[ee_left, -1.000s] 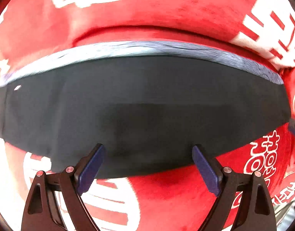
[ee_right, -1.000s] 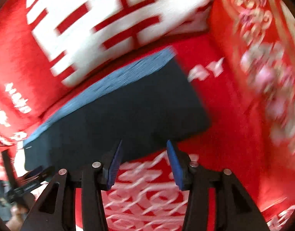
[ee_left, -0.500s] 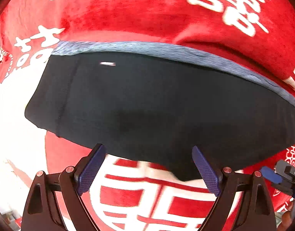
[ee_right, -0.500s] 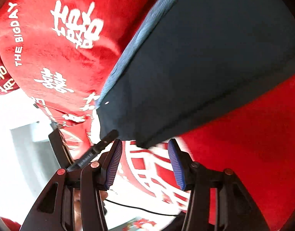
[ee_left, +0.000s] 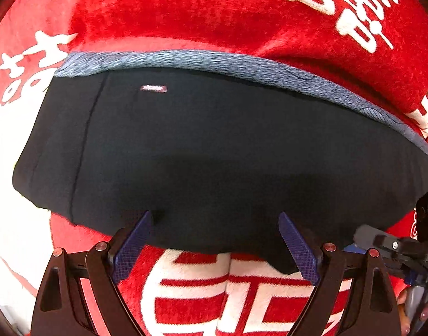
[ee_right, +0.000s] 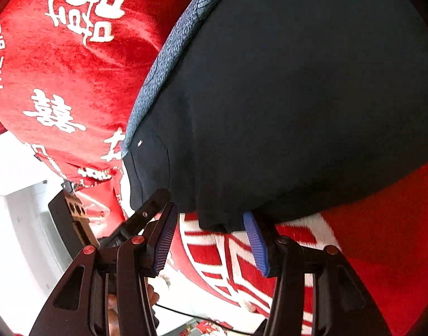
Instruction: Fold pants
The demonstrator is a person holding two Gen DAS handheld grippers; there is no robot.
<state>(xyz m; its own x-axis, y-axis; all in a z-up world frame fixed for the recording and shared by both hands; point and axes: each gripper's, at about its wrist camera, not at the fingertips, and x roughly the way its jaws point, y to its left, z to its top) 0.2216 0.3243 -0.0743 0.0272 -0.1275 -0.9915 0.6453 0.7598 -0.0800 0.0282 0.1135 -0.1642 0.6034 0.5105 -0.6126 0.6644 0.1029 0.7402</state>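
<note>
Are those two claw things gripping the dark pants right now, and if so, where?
No, nothing is held. The left gripper and the right gripper both stand open at the near edge of the folded pants, with no fabric pinched between their pads.

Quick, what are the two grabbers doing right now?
Left gripper: open, empty, over the pants edge.
Right gripper: open, empty, at the same edge.

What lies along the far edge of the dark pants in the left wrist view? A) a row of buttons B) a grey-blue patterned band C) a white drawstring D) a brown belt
B: a grey-blue patterned band borders the far edge of the dark pants, against the red blanket.
</note>
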